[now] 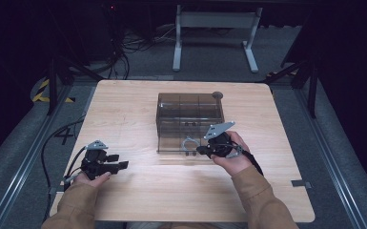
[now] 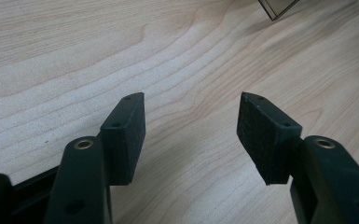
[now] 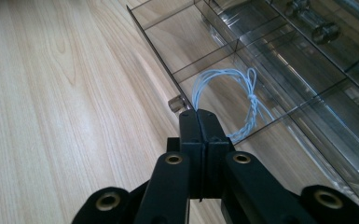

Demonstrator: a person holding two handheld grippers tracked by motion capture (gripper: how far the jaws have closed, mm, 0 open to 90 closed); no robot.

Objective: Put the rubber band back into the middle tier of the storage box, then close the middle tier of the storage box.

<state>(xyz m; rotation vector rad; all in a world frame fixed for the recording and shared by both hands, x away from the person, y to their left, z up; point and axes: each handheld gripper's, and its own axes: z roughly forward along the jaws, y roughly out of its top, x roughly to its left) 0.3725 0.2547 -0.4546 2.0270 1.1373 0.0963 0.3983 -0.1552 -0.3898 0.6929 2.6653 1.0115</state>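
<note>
In the high view we see the table [image 1: 138, 191] with a smoky clear organiser box [image 1: 189, 117] near its middle, a drawer [image 1: 183, 145] drawn out toward us at its front and a pale coil of cord [image 1: 188, 143] lying in it; the right claw [image 1: 201, 150] sits at the drawer's front edge, while the left claw [image 1: 122, 165] rests low over bare wood well apart from the box; a small round dark thing [image 1: 217, 95] sits at the box's far right corner, too small to name. In the left gripper view we find the left claw [image 2: 191, 133] standing wide apart with nothing between its pads, only wood grain below and a corner of the box [image 2: 279, 7] cut off at the top edge. In the right gripper view we see the right claw [image 3: 199, 122] pressed together, its tips just beside a little clear knob [image 3: 176, 103] on the drawer's front wall [image 3: 156, 51]; whether it pinches the wall's rim or nothing at all we cannot tell, since the tips hide the contact; the cord [image 3: 235, 93], looped and knotted, lies in the compartment right behind. We judge the drawer open and the cord in place, so sliding the drawer home seems the step left; the box's deeper compartments blur into reflections.
</note>
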